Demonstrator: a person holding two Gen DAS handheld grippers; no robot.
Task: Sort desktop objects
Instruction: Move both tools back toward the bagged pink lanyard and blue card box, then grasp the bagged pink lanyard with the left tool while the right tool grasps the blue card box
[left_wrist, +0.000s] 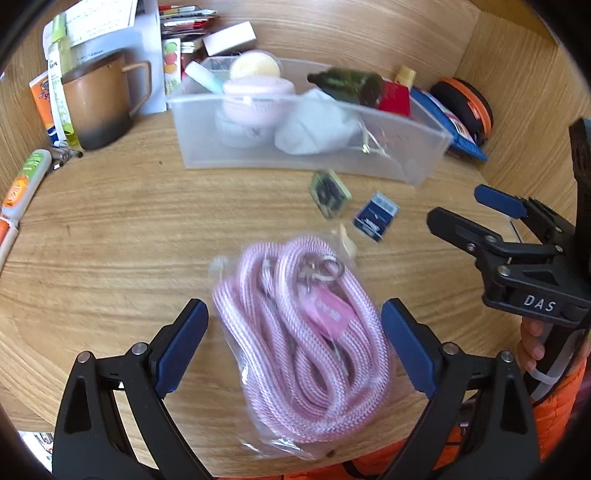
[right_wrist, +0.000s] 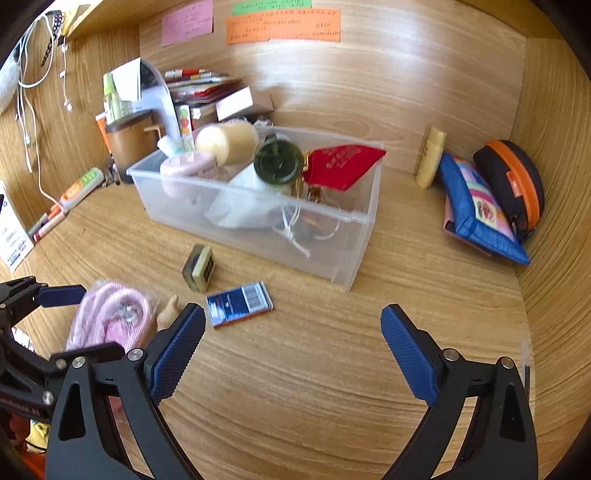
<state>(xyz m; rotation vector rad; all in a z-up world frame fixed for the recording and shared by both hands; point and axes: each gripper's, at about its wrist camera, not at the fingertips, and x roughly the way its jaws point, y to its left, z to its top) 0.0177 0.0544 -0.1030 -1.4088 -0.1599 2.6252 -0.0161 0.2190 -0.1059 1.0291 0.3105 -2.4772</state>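
Only "DAS" legible, on right tongs; sticky notes too blurred. Both tongs apart, left tongs flanking pink cord.

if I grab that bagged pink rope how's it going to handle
The pink rope will probably sag: it's loose soft coils. Its clear plastic bag looks slick, so the left gripper, open around it, may slip or pinch only film. Likely light, though the metal ring adds slight weight.

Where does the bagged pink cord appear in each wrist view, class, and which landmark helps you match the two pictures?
Left wrist view: the bagged pink cord lies low at centre, between the open fingers of the left hand-held gripper.
Right wrist view: lower left, beside the small blue box.
Shared landmark: the clear plastic bin, behind it in both views.
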